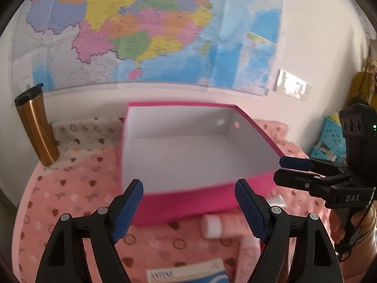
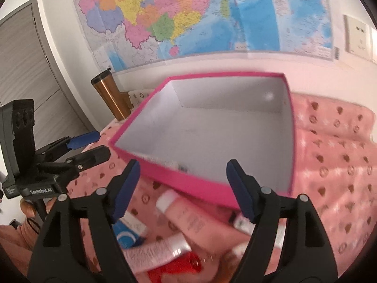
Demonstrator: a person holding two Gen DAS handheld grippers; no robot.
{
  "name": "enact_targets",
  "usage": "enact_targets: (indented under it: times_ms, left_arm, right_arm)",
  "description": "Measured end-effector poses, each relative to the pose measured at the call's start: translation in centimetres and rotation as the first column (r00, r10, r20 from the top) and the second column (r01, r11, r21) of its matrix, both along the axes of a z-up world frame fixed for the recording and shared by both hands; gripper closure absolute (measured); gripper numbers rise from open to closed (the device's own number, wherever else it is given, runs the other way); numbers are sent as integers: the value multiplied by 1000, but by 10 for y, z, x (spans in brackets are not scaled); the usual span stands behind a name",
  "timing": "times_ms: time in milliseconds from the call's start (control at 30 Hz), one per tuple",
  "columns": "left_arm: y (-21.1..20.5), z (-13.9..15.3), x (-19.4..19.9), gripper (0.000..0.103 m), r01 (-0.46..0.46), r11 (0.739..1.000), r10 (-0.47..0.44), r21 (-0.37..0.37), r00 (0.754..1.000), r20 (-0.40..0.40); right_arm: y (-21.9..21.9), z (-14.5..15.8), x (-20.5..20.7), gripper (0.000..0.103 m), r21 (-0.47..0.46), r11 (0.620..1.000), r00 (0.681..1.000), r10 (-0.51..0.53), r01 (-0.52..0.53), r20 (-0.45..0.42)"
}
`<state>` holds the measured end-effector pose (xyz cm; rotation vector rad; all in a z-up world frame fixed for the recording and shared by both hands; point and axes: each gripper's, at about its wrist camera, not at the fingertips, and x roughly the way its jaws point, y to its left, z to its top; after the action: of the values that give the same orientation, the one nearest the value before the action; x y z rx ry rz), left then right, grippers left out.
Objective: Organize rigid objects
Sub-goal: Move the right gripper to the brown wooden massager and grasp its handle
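Observation:
A pink box [image 1: 188,202] with an empty white inside sits on the pink patterned cloth; it also shows in the right wrist view [image 2: 188,179]. My left gripper [image 1: 188,210] is open and empty, just in front of the box's near wall. My right gripper [image 2: 182,189] is open and empty, above several items: a pink tube with a white cap [image 2: 186,214], a second pink tube [image 2: 155,252], a red item [image 2: 181,266] and a blue and white box [image 2: 127,235]. The left wrist view shows the white-capped tube [image 1: 213,226] and the blue and white box [image 1: 188,274].
A gold tumbler with a black lid [image 1: 37,127] stands at the back left by the wall, also in the right wrist view [image 2: 110,96]. A map hangs on the wall [image 1: 146,28]. Blue crates [image 1: 329,139] stand at the right. Each gripper shows in the other's view [image 1: 306,172] [image 2: 87,148].

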<state>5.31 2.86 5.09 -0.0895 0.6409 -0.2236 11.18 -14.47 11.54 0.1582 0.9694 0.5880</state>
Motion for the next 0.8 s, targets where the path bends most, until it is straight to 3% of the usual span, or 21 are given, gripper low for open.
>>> enact_targets:
  times_ms: [333,500,567,633,800]
  left_arm:
    - [-44,-31,-30,21,169,985,-170,-26,982,-79]
    - [-63,-42,-37,21,233,971,-237,-42,965,-113]
    - [-72,-45,-40,21,258,965,-261,-42,958,-121]
    - [-79,-47,-41,21,274,961,-277,-40,953,-125]
    - [-90,-52,-44,21,301,953,-303,-40,942,-143]
  right_arm:
    - [-50,-39,-63,28,-64,996,988,-77,69,-131]
    - [-72,-61,-91,43,-12,994,966,-109,109,-236]
    - [-75,-69,-97,44,-11,992,956,-123,124,-265]
    - [-76,-78,-100,54,-3,990,946,-132,138,-297]
    - [-68,-90,-100,59,21,989,937,-129,143,-326]
